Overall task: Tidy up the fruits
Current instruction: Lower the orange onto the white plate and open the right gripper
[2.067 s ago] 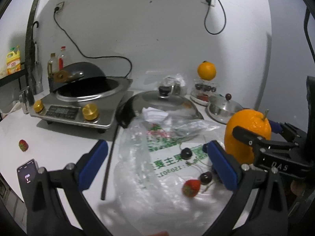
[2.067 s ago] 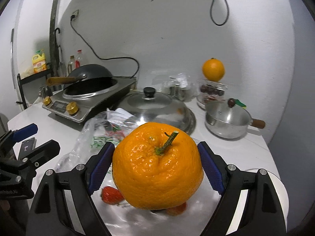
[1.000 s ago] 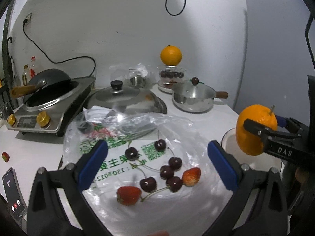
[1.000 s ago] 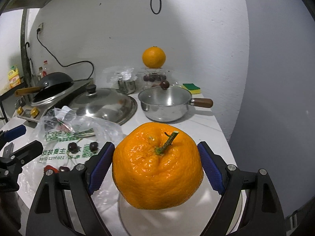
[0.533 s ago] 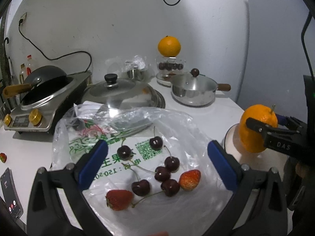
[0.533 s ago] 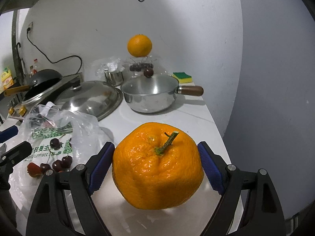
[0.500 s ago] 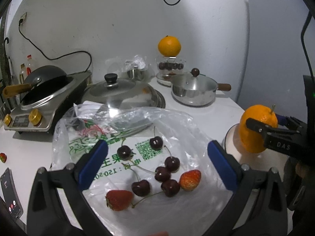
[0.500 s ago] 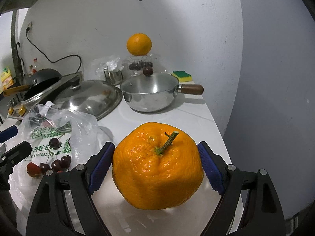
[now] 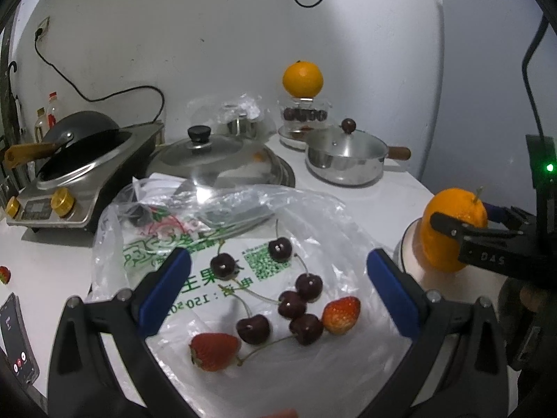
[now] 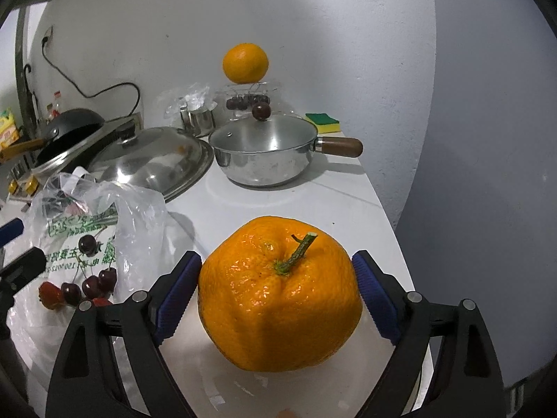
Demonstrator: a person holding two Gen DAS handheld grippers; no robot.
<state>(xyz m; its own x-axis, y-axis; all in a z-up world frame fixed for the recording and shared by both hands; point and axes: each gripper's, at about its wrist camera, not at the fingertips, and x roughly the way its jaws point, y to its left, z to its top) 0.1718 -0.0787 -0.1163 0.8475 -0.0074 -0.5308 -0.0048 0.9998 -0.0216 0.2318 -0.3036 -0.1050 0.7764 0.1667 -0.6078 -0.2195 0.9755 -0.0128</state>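
Right gripper (image 10: 276, 294): pads pressed on the stemmed orange (image 10: 278, 296), low centre, over a white plate (image 10: 195, 376); contact with plate hidden.
Left gripper (image 9: 276, 292): spread wide, empty, above cherries (image 9: 292, 308) and strawberries (image 9: 214, 346) on a plastic bag (image 9: 313, 216).
Phone (image 9: 17, 341): cut off, lower left.
Table (image 9: 365, 205): white; white wall behind.

Black tongs (image 9: 278, 285) — blue ribbed pads (image 10: 374, 294), silver screws.
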